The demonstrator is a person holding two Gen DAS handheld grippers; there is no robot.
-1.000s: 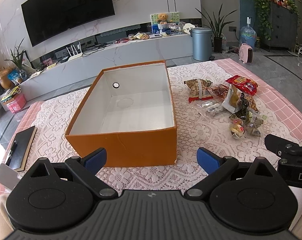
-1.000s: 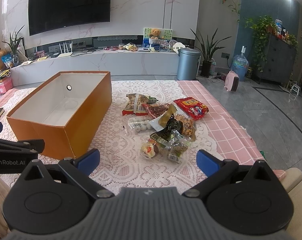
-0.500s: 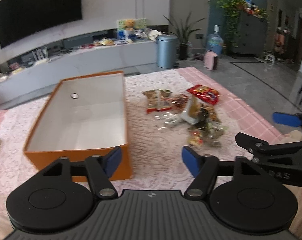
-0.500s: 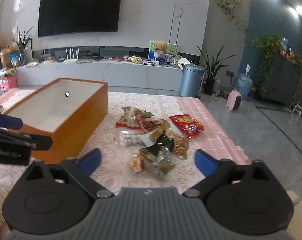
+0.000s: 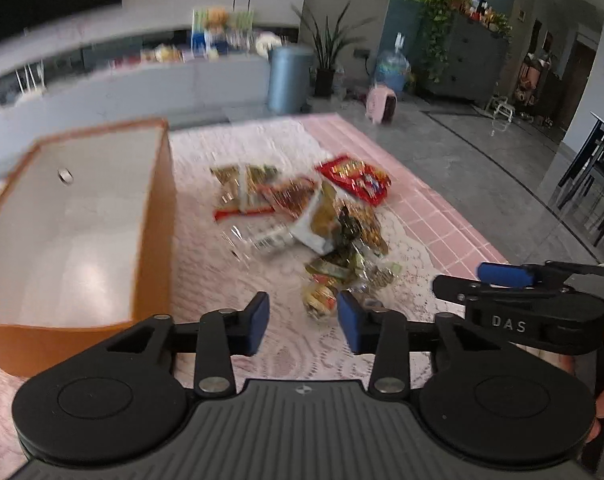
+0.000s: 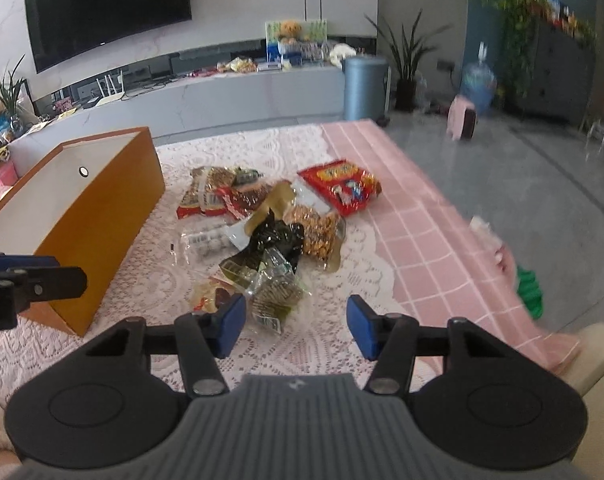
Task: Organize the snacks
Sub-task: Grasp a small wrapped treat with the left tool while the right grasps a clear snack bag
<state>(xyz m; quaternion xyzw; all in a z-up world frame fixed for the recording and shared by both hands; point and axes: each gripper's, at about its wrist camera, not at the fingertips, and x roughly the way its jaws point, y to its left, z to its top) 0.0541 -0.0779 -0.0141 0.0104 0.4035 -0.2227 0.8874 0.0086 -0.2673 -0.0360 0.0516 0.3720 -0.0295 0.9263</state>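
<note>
A pile of snack packets (image 6: pixel 270 220) lies on the lace cloth, with a red packet (image 6: pixel 339 186) at its far right. An empty orange box (image 6: pixel 98 196) with a white inside stands to the left of the pile. The left wrist view shows the box (image 5: pixel 74 216) and the pile (image 5: pixel 313 220) too, blurred. My left gripper (image 5: pixel 303 322) is open and empty, just short of the pile's near edge. My right gripper (image 6: pixel 296 328) is open and empty, hovering by the nearest packets (image 6: pixel 274 292). Each gripper shows at the edge of the other's view.
The table has a pink checked cloth (image 6: pixel 433 240) under the lace; its right edge drops to a grey floor. Behind stand a low TV bench (image 6: pixel 222 92), a blue bin (image 6: pixel 363 88), a plant and a water bottle.
Both grippers have moved forward and right toward the snack pile. Both jaws have narrowed but stay open. The box has shifted to the left of both views.
</note>
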